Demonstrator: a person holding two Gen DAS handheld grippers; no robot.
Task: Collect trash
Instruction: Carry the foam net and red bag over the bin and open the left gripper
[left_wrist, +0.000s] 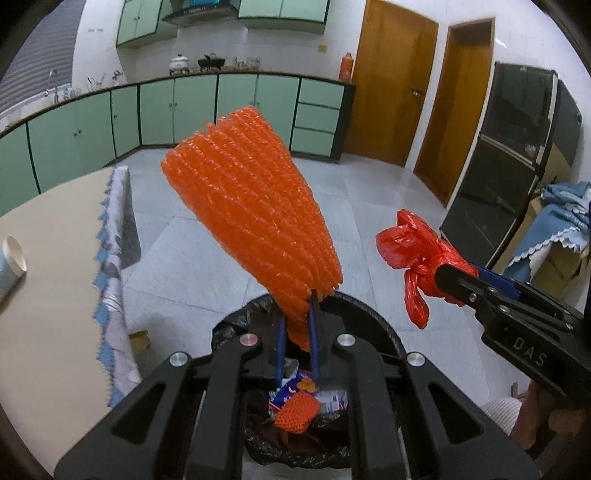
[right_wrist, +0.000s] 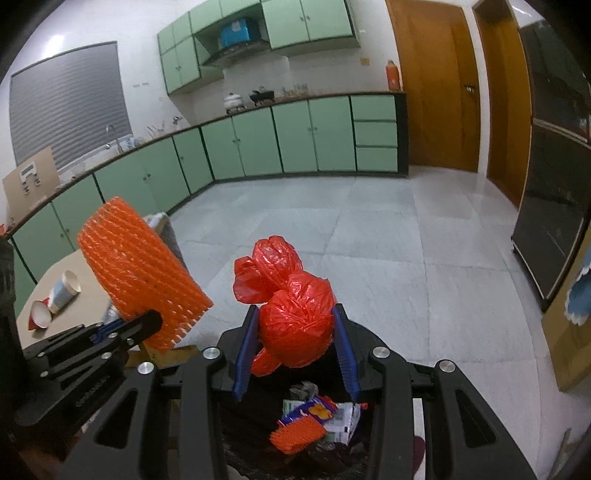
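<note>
Two grippers hang over one bin, each with a piece of trash in its grip. Farthest to the left of the left gripper (left_wrist: 297, 332) is a table (left_wrist: 55, 258) with a beige top and a patterned cloth draped over its edge; a paper cup (right_wrist: 64, 291) lies on its side there, with a small red-and-white wrapper (right_wrist: 38, 319) touching it on the near side. The left gripper itself has its blue pads pressed in on the narrow end of an orange foam net sleeve (left_wrist: 251, 206), which fans out wide ahead of and above the fingertips. Directly below both tools sits the trash bin (left_wrist: 384, 325), lined with a black bag; inside it lie a smaller orange foam net (right_wrist: 297, 435), a colourful snack wrapper (right_wrist: 314, 408) and some white paper scraps (right_wrist: 345, 419). To the right of the left tool, the right gripper (right_wrist: 297, 332) pinches a knotted red plastic bag (right_wrist: 291, 306) between its blue pads, the crumpled bundle bulging ahead of the fingertips and a loose tail hanging beneath. Beyond both tools stretches a pale tiled floor (right_wrist: 369, 240), then a run of green cabinets (right_wrist: 258, 144) and, to the right, wooden doors (right_wrist: 436, 85). A dark glass-fronted cabinet (left_wrist: 509, 162) stands at the far right.
</note>
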